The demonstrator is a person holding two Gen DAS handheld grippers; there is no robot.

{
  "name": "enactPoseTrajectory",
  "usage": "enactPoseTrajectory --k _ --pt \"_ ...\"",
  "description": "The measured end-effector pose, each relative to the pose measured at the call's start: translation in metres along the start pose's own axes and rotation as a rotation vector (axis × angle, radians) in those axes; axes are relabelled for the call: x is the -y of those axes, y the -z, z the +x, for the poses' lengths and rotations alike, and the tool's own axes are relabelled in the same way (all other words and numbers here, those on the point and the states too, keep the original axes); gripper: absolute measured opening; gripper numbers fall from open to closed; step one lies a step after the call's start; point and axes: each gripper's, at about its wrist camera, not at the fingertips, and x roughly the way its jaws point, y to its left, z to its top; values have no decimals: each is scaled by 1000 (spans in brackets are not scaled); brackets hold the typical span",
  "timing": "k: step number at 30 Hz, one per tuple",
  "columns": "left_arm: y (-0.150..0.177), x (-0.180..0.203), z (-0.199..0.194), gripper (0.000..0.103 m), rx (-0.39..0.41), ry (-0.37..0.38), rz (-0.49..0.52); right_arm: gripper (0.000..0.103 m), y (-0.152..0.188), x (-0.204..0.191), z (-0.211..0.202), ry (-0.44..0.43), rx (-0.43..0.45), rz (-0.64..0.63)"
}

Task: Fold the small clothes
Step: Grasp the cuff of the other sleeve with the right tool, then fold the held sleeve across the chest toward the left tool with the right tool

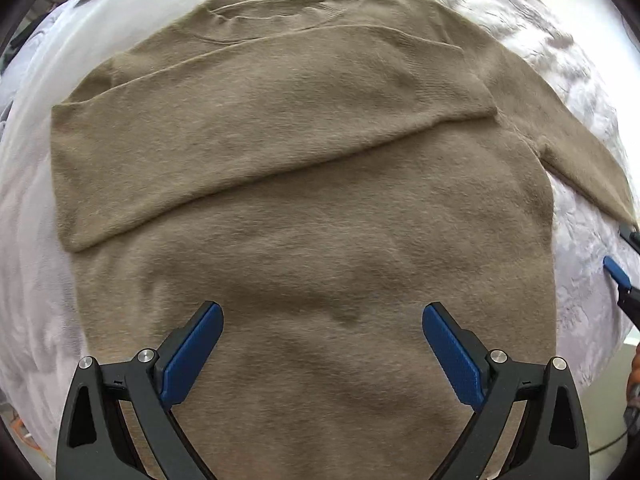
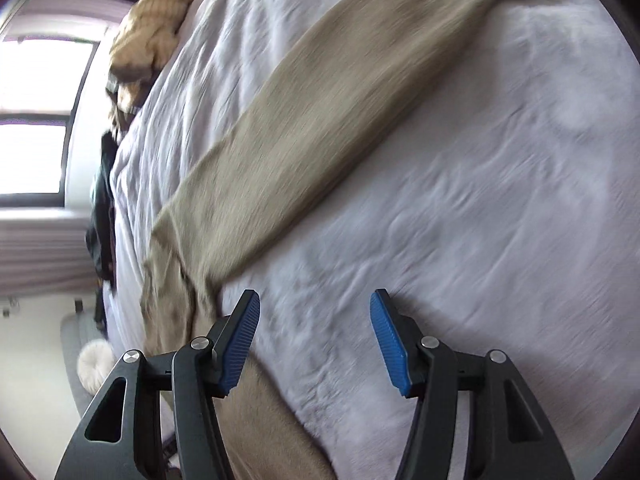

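Observation:
A tan knit sweater [image 1: 304,208] lies flat on a white bedspread [image 1: 32,280], neckline at the top. One sleeve is folded across its chest; the other sleeve [image 1: 580,168] stretches out to the right. My left gripper [image 1: 322,316] hovers over the sweater's lower body, open wide, nothing between its blue pads. In the right wrist view the outstretched sleeve [image 2: 320,120] runs diagonally across the bed, cuff at the upper right. My right gripper [image 2: 314,306] is open above bare bedspread just beside the sleeve's shoulder end, holding nothing. Its blue fingertip [image 1: 614,272] shows at the left wrist view's right edge.
The white bedspread [image 2: 480,220] is wrinkled. A pile of tan and dark clothes [image 2: 156,32] lies along the bed's far edge, beside a bright window [image 2: 36,128]. A white round cushion [image 2: 94,364] sits on the floor below.

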Motion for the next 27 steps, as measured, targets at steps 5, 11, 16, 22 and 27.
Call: enactPoseTrajectory --k 5,11,16,22,27 --pt "-10 22 -2 100 20 16 3 61 -29 16 -13 -23 76 60" --pt "-33 58 3 100 57 24 18 62 -69 29 -21 -72 163 131" --pt "-48 80 4 100 70 55 -13 62 -90 34 -18 -114 189 176" --pt "-65 101 8 100 82 68 -40 62 -96 38 -18 -188 217 224" --pt "-82 101 36 100 69 66 -17 8 -98 41 -11 -277 207 295"
